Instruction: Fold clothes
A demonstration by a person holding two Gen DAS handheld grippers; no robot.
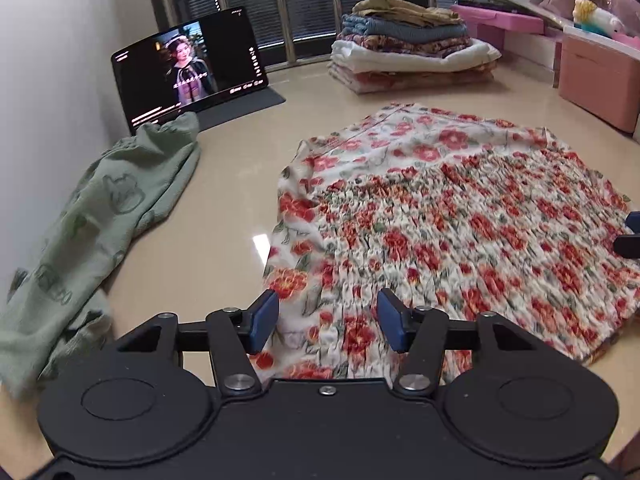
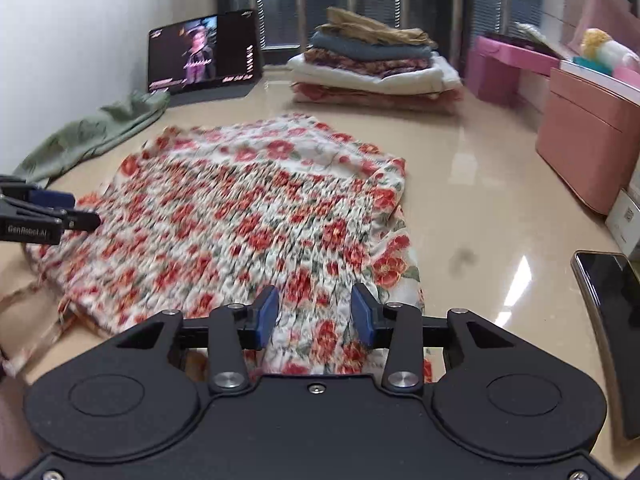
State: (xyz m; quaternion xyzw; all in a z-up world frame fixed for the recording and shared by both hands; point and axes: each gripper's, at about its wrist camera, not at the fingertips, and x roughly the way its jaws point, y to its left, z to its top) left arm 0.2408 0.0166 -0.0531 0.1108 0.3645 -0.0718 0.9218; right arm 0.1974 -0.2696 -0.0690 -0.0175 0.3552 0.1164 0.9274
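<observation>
While the floral garment [image 1: 460, 216] lies spread flat on the glossy beige table [image 1: 240, 152], near its front edge, both grippers hover over the cloth's near hem. The left gripper [image 1: 327, 322] has its blue pads parted, with the flowered fabric showing between them but neither pad pressing on it. The right gripper [image 2: 315, 312] stands the same way, jaws apart over the garment's near right corner and pinching nothing. Motion blur softens the cloth, so whether the fingertips brush it is hard to say. A crumpled green garment [image 1: 100, 216] lies along the table's left edge by the wall. Toward the far left corner a tablet [image 1: 188, 68] stands propped and playing video. A stack of folded clothes [image 1: 412, 44] sits at the far edge, with pink boxes [image 1: 596, 80] along the right side. A dark phone [image 2: 612, 312] rests by the right edge
</observation>
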